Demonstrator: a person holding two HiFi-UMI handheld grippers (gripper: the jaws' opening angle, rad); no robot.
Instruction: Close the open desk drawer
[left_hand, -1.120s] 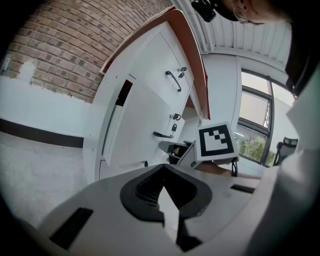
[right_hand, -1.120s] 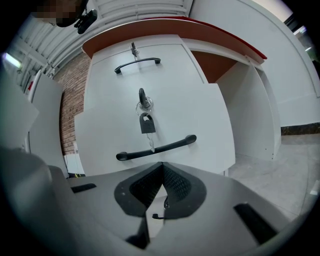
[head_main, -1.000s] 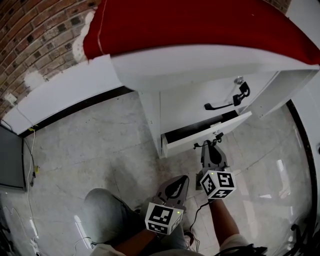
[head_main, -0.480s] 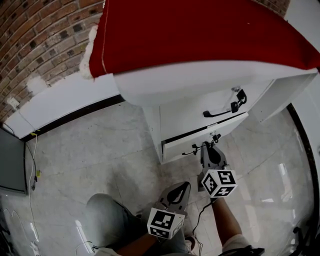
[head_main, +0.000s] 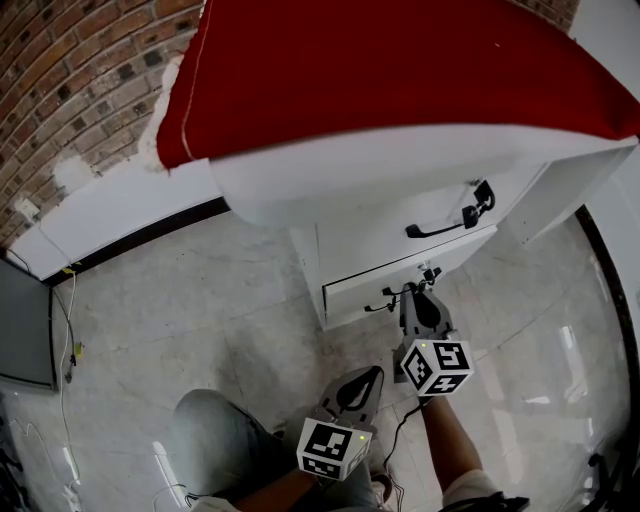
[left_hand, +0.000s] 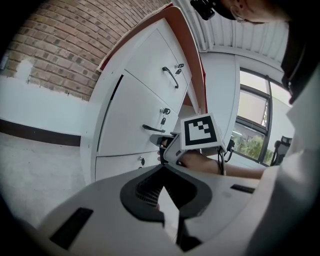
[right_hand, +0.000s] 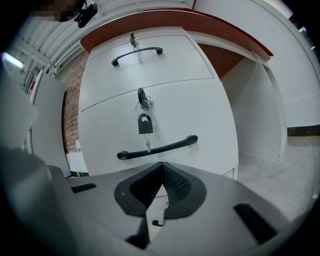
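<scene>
A white drawer unit (head_main: 400, 240) stands under a red-topped desk (head_main: 400, 70). Its lower drawer (head_main: 395, 280) sits almost flush, with only a thin dark line along its top edge. My right gripper (head_main: 415, 293) is shut, its tips against that drawer's front. In the right gripper view the shut right gripper (right_hand: 162, 164) lies just under the black handle (right_hand: 157, 147), below a hanging key and fob (right_hand: 145, 122). My left gripper (head_main: 366, 372) is shut on nothing and hangs back over the person's knee. From the left gripper view, the left gripper (left_hand: 163, 169) faces the unit's side (left_hand: 135, 120).
A brick wall (head_main: 70, 90) with a white ledge (head_main: 120, 205) runs along the left. A dark panel (head_main: 22, 320) and a cable (head_main: 65, 320) sit at the far left of the pale stone floor (head_main: 200, 310). The upper drawer has its own handle (head_main: 440, 226).
The lower drawer has slid from clearly open to almost flush, most of it in the first half second. My right gripper followed it toward the unit. The left gripper barely moved.
</scene>
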